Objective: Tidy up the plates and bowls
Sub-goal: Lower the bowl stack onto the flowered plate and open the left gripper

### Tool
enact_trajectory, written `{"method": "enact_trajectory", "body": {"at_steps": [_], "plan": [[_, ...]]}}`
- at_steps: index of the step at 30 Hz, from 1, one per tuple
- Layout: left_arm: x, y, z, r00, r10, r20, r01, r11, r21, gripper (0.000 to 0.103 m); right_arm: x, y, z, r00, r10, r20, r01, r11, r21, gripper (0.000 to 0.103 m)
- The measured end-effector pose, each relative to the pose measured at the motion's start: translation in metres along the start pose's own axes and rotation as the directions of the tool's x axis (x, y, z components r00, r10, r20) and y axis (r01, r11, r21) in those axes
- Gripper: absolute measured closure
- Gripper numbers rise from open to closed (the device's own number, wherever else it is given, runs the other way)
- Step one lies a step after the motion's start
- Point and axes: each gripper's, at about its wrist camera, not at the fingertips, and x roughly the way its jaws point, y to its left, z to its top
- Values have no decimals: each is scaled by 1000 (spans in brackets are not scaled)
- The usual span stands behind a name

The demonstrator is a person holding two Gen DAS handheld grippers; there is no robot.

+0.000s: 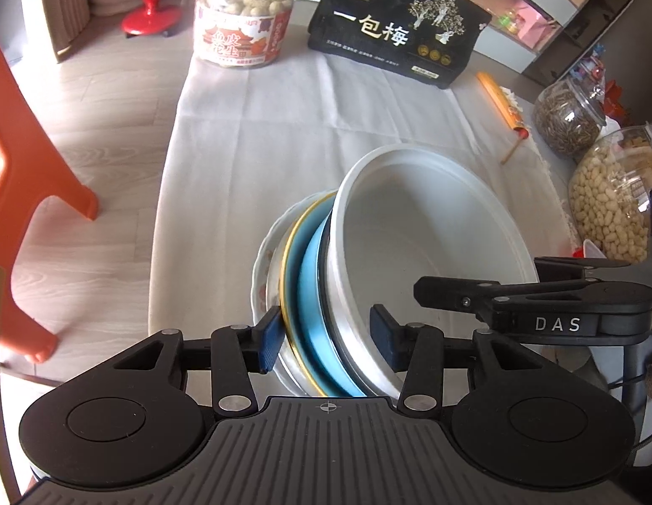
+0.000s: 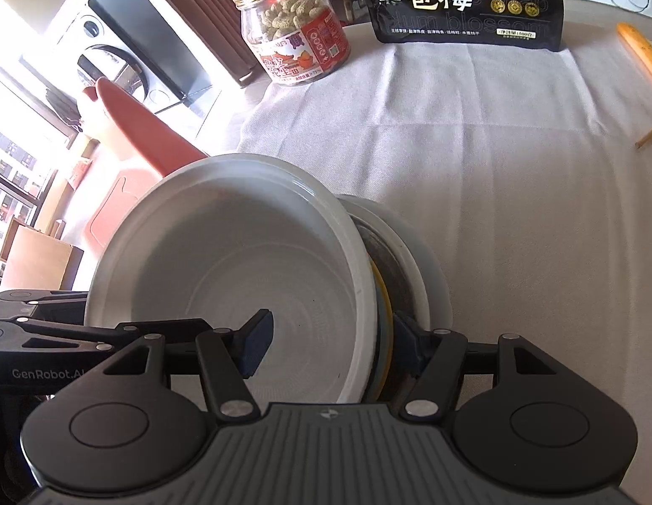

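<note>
A stack of dishes is held tilted above the white cloth: a large white bowl [image 1: 427,231] on top, under it a light blue dish [image 1: 315,294], a gold-rimmed plate [image 1: 290,261] and a white patterned plate [image 1: 261,269]. My left gripper [image 1: 328,338] is shut on the stack's near rim, one pad under the plates, one inside the bowl. My right gripper [image 2: 332,343] is shut on the same stack from the opposite side, its left pad inside the white bowl [image 2: 225,261]. The right gripper's body also shows in the left wrist view [image 1: 536,303].
A peanut jar [image 1: 244,12] and a black snack bag [image 1: 399,21] stand at the table's far end. Two jars [image 1: 608,206] and an orange stick [image 1: 500,101] lie at the right. An orange stool [image 1: 14,193] stands on the floor left of the table.
</note>
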Motion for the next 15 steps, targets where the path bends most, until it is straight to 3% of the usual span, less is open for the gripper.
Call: {"method": "enact_trajectory", "body": {"at_steps": [3,9,11,15], "plan": [[-5,1,0,1000,17,22,-17,1000,-1,55,-13,8,2,999,28,38,-26,999,-42,40],[-18,1,3,998,21,59,-21,1000,-4,56,-17,17,-1,997,-17,79,25,995,-93,40],[-27,2,4,997,-13,82,13,1000,-9,67,-16,15,-3,997,-15,72,21,996,-85,40],[-40,-3,5,994,-34,103,34,999,8,69,-22,16,-9,996,-5,90,12,998,-69,39]]}}
